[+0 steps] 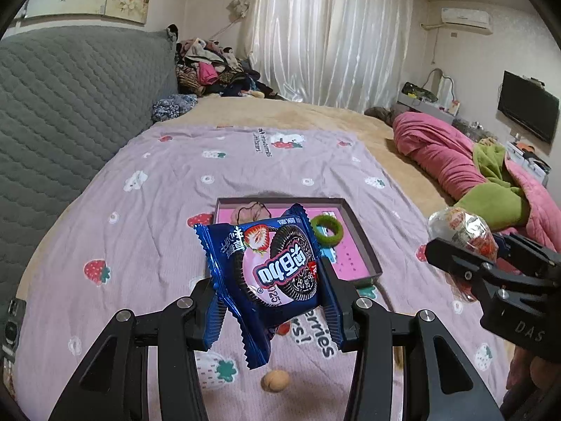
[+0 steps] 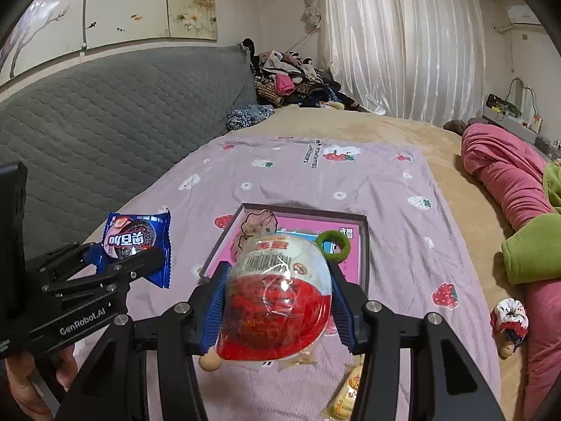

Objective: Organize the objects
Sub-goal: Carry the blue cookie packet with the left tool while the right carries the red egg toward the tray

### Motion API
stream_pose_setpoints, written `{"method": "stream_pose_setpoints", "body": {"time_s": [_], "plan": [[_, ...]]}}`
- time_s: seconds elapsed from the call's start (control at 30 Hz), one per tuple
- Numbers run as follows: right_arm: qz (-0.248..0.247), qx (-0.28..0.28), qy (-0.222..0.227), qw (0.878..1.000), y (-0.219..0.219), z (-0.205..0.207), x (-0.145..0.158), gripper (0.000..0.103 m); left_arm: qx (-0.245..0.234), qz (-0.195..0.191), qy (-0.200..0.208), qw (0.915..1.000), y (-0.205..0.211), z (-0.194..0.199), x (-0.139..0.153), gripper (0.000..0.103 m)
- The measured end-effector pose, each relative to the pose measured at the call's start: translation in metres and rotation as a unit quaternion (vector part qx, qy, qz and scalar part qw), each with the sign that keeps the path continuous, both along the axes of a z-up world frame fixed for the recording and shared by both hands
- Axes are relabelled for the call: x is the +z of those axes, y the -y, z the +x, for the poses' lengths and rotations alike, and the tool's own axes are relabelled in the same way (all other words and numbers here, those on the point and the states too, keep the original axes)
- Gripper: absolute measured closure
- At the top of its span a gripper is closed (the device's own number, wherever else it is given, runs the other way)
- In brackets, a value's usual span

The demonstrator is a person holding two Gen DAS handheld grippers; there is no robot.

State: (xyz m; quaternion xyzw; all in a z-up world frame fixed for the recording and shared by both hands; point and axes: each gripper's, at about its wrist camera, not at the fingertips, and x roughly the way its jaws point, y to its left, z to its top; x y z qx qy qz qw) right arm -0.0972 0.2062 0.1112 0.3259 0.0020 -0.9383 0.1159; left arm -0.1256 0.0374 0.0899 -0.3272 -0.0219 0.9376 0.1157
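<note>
My left gripper [image 1: 271, 294] is shut on a blue Oreo cookie packet [image 1: 270, 273], held above the purple strawberry blanket just in front of a shallow pink-lined box [image 1: 364, 245]. My right gripper [image 2: 277, 301] is shut on a red and white plastic-wrapped egg toy [image 2: 277, 294], held above the near edge of the same box [image 2: 364, 245]. In the box lie a green ring [image 1: 328, 231] and a pink hair tie [image 1: 249, 212]. The ring [image 2: 333, 242] also shows in the right wrist view. Each gripper appears in the other's view: the right one [image 1: 466, 242] and the left one [image 2: 129, 249].
A small tan nut-like object [image 1: 275, 380] lies on the blanket [image 1: 140, 231] below the left gripper. A yellow snack packet [image 2: 345, 396] and a small doll [image 2: 510, 322] lie at the right. A pink and green quilt [image 1: 455, 165] is heaped at the right; a grey headboard [image 1: 70, 105] stands at the left.
</note>
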Motion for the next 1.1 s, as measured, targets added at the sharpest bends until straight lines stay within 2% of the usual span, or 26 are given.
{"method": "stream_pose_setpoints", "body": {"time_s": [0.53,0.9,1.1], "plan": [[-0.004,-0.002,-0.017,1.0,-0.003,-0.046,-0.004,0.05,-0.009,-0.009,-0.014,0.9998,-0.013,-0.05,-0.002,0.054],[-0.002,-0.008,-0.02,1.0,-0.01,-0.076,-0.012,0.05,-0.01,-0.006,-0.012,0.9999,-0.02,-0.079,-0.017,0.054],[-0.018,-0.008,-0.028,0.999,-0.013,-0.089,-0.014,0.05,-0.005,-0.005,-0.014,0.9999,-0.021,-0.096,-0.026,0.054]]}}
